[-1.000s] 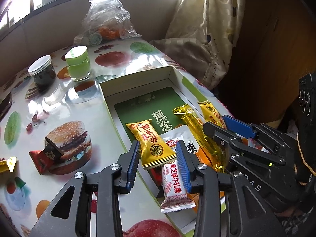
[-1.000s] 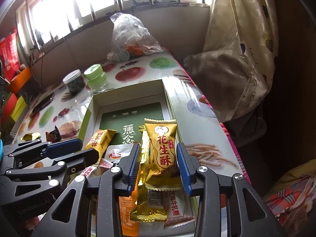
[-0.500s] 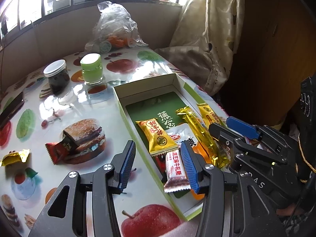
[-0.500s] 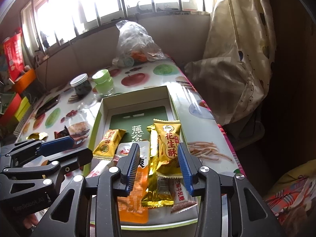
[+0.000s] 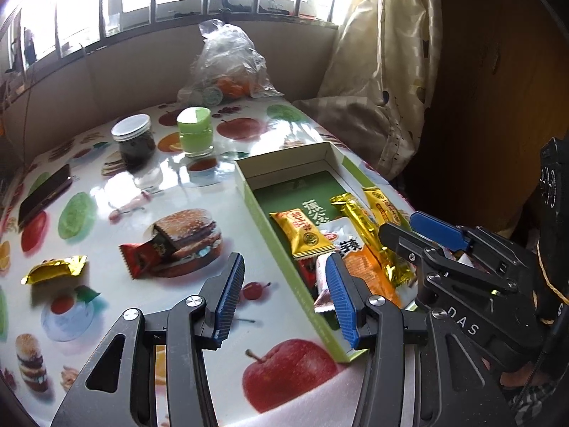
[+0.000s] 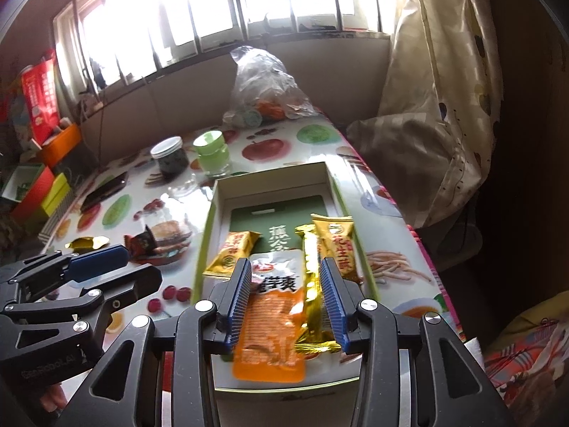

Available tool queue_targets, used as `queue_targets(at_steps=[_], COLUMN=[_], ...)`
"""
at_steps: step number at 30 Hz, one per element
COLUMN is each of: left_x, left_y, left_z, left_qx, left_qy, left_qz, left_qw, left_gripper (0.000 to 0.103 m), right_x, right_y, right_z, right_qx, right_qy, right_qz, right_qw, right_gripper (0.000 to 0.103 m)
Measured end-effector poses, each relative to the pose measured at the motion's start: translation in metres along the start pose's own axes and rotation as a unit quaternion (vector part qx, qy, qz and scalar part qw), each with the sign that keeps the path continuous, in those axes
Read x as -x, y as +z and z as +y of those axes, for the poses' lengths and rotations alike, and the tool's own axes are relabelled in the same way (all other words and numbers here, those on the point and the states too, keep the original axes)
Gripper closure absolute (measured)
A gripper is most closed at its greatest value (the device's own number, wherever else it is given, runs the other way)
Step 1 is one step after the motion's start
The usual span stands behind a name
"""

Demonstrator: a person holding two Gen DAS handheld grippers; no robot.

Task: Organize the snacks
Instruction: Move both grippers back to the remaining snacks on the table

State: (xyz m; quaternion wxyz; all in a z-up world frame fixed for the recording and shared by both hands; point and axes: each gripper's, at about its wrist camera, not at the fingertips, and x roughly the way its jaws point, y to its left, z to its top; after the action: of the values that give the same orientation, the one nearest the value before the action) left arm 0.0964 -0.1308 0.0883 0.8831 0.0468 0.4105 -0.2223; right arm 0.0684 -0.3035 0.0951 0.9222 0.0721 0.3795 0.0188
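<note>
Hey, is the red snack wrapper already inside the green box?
No, the red snack wrapper lies on the table beside the printed burger, outside the green box, whose wall stands between them.

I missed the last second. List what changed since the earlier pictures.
The left gripper let go of the yellow packet and pulled back, open, above the table. The right gripper released the peanut-crisp packet and backed away. Both packets lie in the green box. The red wrapper and gold wrapper stayed outside.
</note>
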Motion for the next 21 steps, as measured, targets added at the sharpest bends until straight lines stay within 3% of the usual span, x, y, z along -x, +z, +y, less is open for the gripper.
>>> queue_targets(at_steps=[21], left_x=[0.032], left_y=[-0.023], left_z=[0.053], left_qx=[0.051], left_qy=[0.040], left_qz=[-0.025], left_qw=[0.9976], left_gripper=[0.054], right_x=[-0.009], right_y=[-0.001], right_z=[0.057], right_qx=[0.028], right_qy=[0.036], right_qz=[0.007], right_qw=[0.999], right_gripper=[0.060])
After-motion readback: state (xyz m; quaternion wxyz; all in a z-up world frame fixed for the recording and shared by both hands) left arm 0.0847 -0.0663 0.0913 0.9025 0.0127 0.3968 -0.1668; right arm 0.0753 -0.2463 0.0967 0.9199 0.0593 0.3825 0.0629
